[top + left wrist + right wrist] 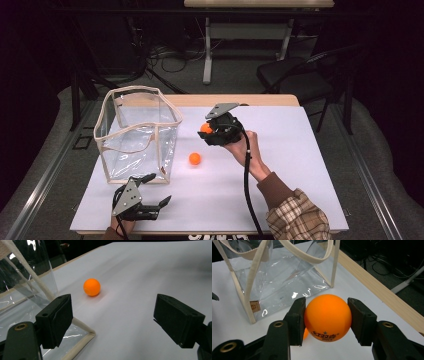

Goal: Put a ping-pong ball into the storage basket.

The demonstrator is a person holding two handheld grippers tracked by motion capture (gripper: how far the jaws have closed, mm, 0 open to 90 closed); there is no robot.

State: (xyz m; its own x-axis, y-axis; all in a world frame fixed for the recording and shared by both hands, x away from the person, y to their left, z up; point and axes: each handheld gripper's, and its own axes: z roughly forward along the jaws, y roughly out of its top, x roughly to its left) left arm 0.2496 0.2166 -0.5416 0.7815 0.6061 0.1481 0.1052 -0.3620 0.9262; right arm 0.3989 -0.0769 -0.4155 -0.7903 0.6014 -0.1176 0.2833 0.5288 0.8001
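- I see a clear bag (137, 132) with cream trim standing open toward the worktop's (300, 165) far left corner; I can make out nothing lying inside it.
- My right gripper (214, 131) is lifted above the middle of the worktop, just right of the bag's mouth, with its jaws closed on an orange ball (205, 128).
- In the right gripper view that held ball (327, 317) sits squarely between the two pads, touching both, and its black printed lettering shows, which the high view is too small to give. A sliver of orange peeks out just below the left pad.
- A second orange ball (195, 159) rests on the worktop, right of the bag's near right corner and below the raised gripper.
- My left gripper (156, 191) rests low near the worktop's near left corner, jaws spread wide and holding nothing.
- In the left gripper view the loose ball (92, 287) lies ahead of the jaws, well apart from them, closer to the left pad, and the bag's bottom corner (82, 336) is right beside that pad.
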